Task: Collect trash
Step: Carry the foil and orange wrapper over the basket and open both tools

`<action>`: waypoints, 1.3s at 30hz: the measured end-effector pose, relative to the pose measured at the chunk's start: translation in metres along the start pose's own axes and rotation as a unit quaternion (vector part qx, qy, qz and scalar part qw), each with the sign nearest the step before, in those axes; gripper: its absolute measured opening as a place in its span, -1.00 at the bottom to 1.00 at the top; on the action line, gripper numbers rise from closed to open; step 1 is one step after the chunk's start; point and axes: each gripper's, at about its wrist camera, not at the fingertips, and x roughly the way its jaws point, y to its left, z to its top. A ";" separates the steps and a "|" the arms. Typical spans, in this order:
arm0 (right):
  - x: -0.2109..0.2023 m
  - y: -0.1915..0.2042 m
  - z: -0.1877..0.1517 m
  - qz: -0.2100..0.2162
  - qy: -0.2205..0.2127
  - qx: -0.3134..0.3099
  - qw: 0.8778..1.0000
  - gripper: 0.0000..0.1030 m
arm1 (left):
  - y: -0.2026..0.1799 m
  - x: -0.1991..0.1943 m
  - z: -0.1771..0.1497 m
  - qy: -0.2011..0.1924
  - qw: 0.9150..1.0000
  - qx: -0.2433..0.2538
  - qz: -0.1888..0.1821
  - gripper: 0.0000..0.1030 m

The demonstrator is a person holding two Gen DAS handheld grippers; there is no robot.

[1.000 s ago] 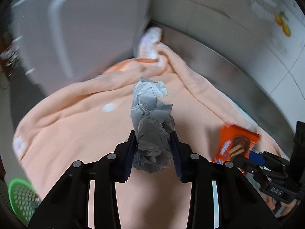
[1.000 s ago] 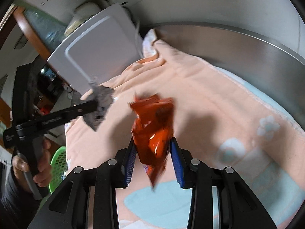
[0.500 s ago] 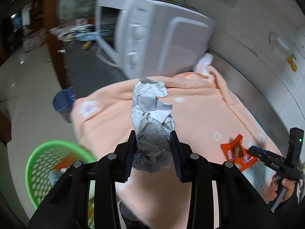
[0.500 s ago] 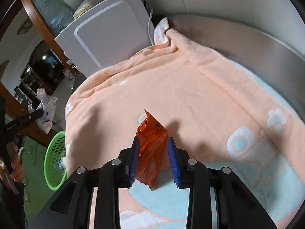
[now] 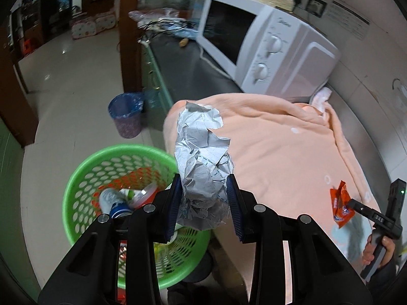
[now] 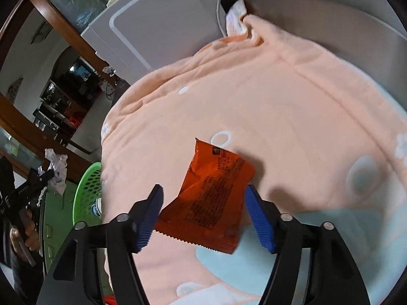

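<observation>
The left gripper (image 5: 204, 207) is clamped tight on a crumpled paper wad (image 5: 202, 162), poised at centre frame just right of the green basket (image 5: 76, 178), which sits lower left on the floor with a can and other scraps already inside. This looks like the drop-off step: the wad needs to swing left over the basket's mouth before the jaws let go. Over in the right wrist view, the right gripper (image 6: 204, 217) stands spread wide, its blue pads either side of an orange snack wrapper (image 6: 211, 200) lying flat on the peach towel (image 6: 292, 96); the pads do not appear to touch it. That one calls for a squeeze on a thin, slippery packet that may slide or buckle. Around them: a white microwave (image 5: 264, 48) upper right, a blue-lined bin (image 5: 126, 114) on the floor beyond the basket. The towel's overhanging edge sits close beside the basket rim, so a short release could land on cloth.
</observation>
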 end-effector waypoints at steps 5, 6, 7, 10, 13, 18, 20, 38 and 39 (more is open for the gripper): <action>0.019 0.009 -0.004 -0.022 0.018 -0.007 1.000 0.44 | 0.013 0.002 -0.008 0.004 1.000 -0.008 0.009 -0.32; 0.021 0.010 -0.005 -0.022 0.021 -0.007 1.000 0.44 | 0.017 0.003 -0.010 0.007 1.000 -0.012 0.012 -0.32; 0.023 0.011 -0.006 -0.023 0.021 -0.007 0.999 0.41 | 0.020 0.004 -0.011 0.009 1.000 -0.014 0.013 -0.32; 0.023 0.019 -0.008 -0.033 0.021 -0.022 0.999 0.30 | 0.030 0.010 -0.017 0.018 0.999 -0.021 0.020 -0.32; 0.021 0.024 -0.009 -0.035 0.019 -0.031 0.999 0.23 | 0.039 0.015 -0.022 0.026 0.999 -0.032 0.024 -0.32; 0.020 0.038 -0.011 -0.022 0.019 -0.039 0.999 0.21 | 0.047 0.020 -0.030 0.034 0.998 -0.037 0.026 -0.32; 0.016 0.050 -0.011 -0.012 0.016 -0.050 0.999 0.21 | 0.051 0.022 -0.033 0.038 0.998 -0.038 0.031 -0.32; 0.066 0.213 0.001 0.112 0.053 -0.182 0.975 0.23 | 0.104 0.028 -0.065 0.079 0.990 -0.093 0.068 0.43; 0.071 0.222 0.001 0.117 0.057 -0.191 0.973 0.24 | 0.107 0.027 -0.067 0.079 0.990 -0.096 0.068 0.43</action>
